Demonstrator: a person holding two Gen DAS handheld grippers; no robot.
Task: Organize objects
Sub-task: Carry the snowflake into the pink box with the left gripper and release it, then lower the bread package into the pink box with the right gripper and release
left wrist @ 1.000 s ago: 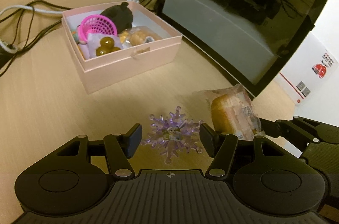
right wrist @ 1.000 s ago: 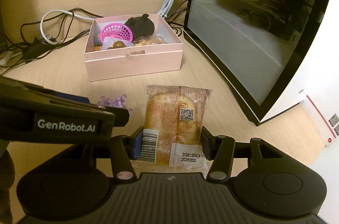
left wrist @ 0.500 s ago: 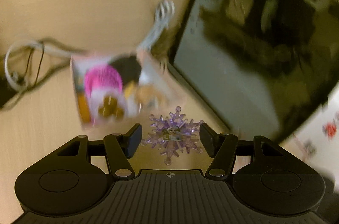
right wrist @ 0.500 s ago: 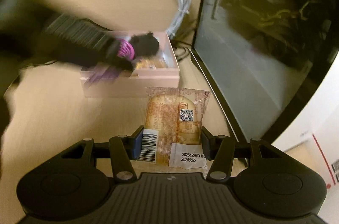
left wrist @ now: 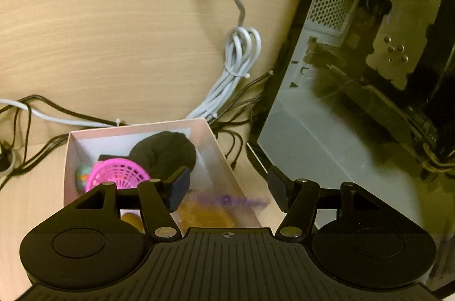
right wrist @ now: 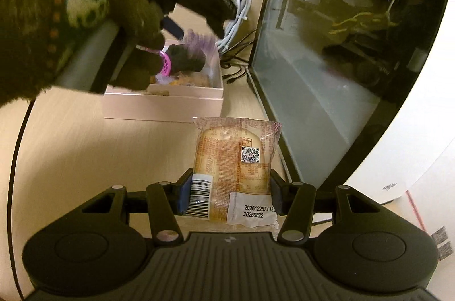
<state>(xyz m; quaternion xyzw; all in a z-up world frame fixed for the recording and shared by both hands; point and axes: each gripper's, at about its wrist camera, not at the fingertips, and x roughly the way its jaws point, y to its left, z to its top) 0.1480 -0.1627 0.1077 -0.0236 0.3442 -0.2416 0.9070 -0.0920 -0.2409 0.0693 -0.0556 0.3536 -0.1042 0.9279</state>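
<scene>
My left gripper (left wrist: 229, 187) hovers over the open pink box (left wrist: 216, 141). The purple snowflake (left wrist: 227, 200) spans from pad to pad between its fingers, smeared and tipped edge-on. The right wrist view shows the same snowflake (right wrist: 199, 45) above the pink box (right wrist: 162, 104), in the left gripper (right wrist: 196, 33), which a person's knitted sleeve (right wrist: 85, 2) carries. My right gripper (right wrist: 229, 195) is shut on a wrapped bread bun (right wrist: 236, 158), just short of the box. A pink basket (left wrist: 119, 175), a black plush (left wrist: 165, 153) and a wrapped pastry (left wrist: 204, 215) lie in the box.
A computer case with a glass side (left wrist: 355, 101) stands close to the right of the box and the bun (right wrist: 341, 45). A bundle of white cable (left wrist: 241, 53) and thin black wires (left wrist: 28, 113) lie behind the box on the wooden desk (left wrist: 113, 16).
The left gripper has lifted the snowflake off the desk and carried it over the pink box, where it tipped from face-on to edge-on. The right gripper with the bun drew slightly nearer the box.
</scene>
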